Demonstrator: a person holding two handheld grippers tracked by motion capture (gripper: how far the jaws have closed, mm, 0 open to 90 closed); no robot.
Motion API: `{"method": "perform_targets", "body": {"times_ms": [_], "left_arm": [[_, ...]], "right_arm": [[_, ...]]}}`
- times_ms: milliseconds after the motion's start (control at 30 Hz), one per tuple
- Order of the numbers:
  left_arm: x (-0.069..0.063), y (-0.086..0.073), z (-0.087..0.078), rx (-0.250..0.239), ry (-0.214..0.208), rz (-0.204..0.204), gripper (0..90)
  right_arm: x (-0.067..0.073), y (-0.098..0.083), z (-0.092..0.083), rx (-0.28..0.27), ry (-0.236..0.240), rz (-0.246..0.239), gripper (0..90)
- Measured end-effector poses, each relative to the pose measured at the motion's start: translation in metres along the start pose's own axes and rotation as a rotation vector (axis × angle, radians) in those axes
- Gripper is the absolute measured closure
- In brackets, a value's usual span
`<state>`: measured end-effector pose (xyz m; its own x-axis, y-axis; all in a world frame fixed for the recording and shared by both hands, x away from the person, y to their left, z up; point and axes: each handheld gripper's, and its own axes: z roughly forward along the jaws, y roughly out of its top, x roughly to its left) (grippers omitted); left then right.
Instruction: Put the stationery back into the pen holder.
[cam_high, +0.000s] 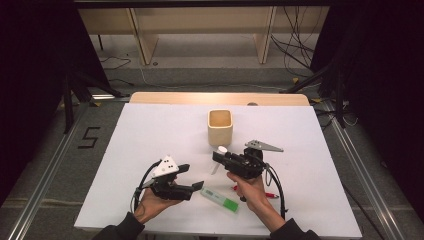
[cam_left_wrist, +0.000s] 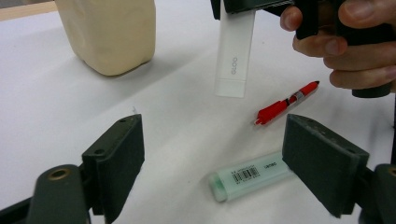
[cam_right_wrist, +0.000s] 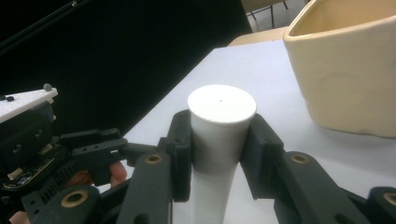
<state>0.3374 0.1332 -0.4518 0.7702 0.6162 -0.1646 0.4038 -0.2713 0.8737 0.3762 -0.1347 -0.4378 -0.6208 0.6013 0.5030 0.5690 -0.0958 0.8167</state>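
Note:
My right gripper is shut on a white glue stick that hangs tilted above the table, its round top end squeezed between the jaws. In the left gripper view the glue stick hangs from the right gripper at the top. My left gripper is open, low over the table, its pads apart with nothing between them. A pale green highlighter lies on the table just ahead of it. A red pen lies beyond, under the right hand. A cream cup stands upright behind the right gripper.
The white tabletop ends in a wooden strip at the far side. Black stands and cables flank the table. In the right gripper view the cup is close at the right and the left gripper is at the left.

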Motion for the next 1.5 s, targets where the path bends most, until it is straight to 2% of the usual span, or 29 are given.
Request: {"method": "perform_targets", "body": {"times_ms": [167,267,333,433,467,633,1000,1333,1500], "left_arm": [[0.000,-0.004,-0.007,-0.020,-0.010,0.010,18.3],[-0.001,-0.006,-0.012,-0.022,-0.005,0.014,17.6],[-0.001,-0.012,-0.019,-0.022,0.011,0.032,17.5],[0.000,-0.014,-0.023,-0.020,0.020,0.033,17.1],[0.002,-0.016,-0.027,-0.033,0.018,0.018,17.0],[0.004,-0.018,-0.035,-0.050,0.021,0.009,17.0],[0.012,-0.025,-0.038,-0.044,0.035,-0.025,16.8],[0.014,-0.027,-0.037,-0.050,0.035,-0.025,16.2],[0.014,-0.027,-0.037,-0.054,0.031,-0.032,15.8]], "right_arm": [[0.000,0.004,-0.003,-0.007,-0.020,-0.036,67.4],[0.000,0.007,-0.005,-0.010,-0.036,-0.052,67.4],[0.000,0.010,-0.007,-0.018,-0.046,-0.081,67.4],[-0.001,0.016,-0.010,-0.020,-0.060,-0.108,67.4],[-0.001,0.018,-0.011,-0.022,-0.063,-0.105,67.4],[-0.006,0.027,-0.014,-0.026,-0.087,-0.129,67.4],[-0.012,0.053,-0.012,-0.034,-0.129,-0.149,67.3],[-0.013,0.082,-0.002,-0.036,-0.158,-0.162,67.3],[-0.016,0.090,0.004,-0.035,-0.154,-0.140,67.3]]}}
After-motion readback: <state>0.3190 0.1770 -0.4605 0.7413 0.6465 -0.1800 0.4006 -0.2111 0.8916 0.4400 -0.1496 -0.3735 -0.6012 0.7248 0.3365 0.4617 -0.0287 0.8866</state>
